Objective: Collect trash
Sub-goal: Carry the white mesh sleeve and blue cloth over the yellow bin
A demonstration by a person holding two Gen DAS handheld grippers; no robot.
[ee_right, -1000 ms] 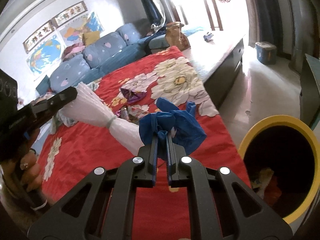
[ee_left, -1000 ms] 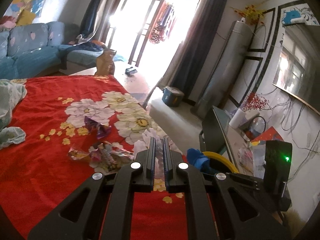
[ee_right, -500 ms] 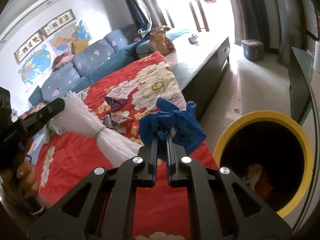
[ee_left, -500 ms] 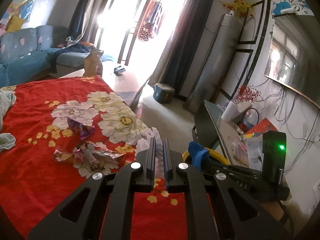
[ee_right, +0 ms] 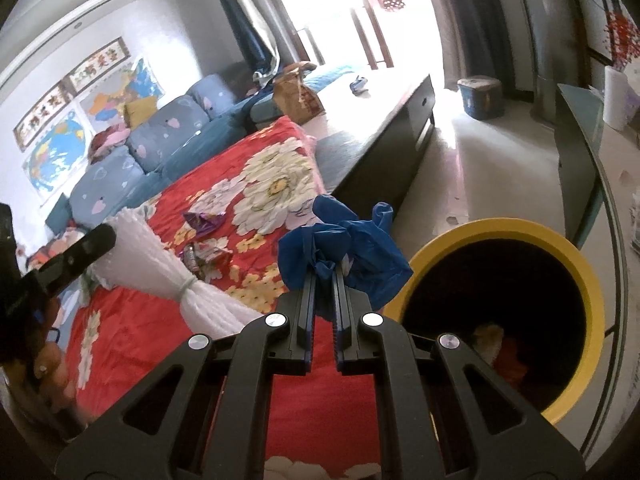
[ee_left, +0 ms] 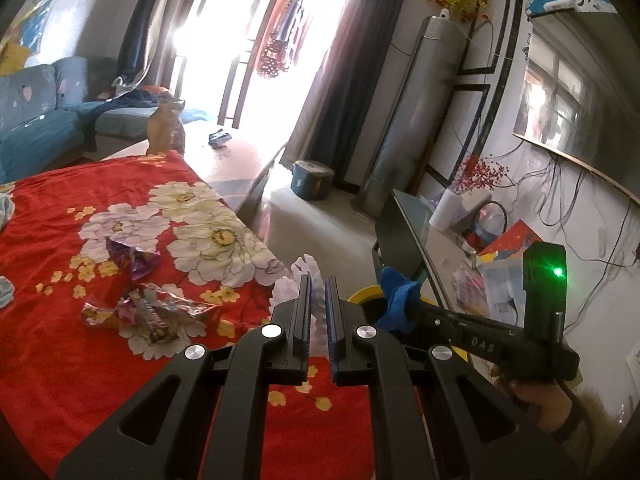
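Left gripper (ee_left: 317, 280) clamps a white foam-net sleeve (ee_right: 160, 268), cinched mid-length by a band, perhaps elastic. Left of its fingers, crumpled snack wrappers (ee_left: 150, 312) and a purple wrapper (ee_left: 134, 258) lie on the red floral cloth (ee_left: 52, 352). Right gripper (ee_right: 323, 272) pinches a crumpled blue glove (ee_right: 344, 248), its fingers narrow. Just right of those fingers, the yellow-rimmed bin (ee_right: 588, 276) stands open, some trash inside.
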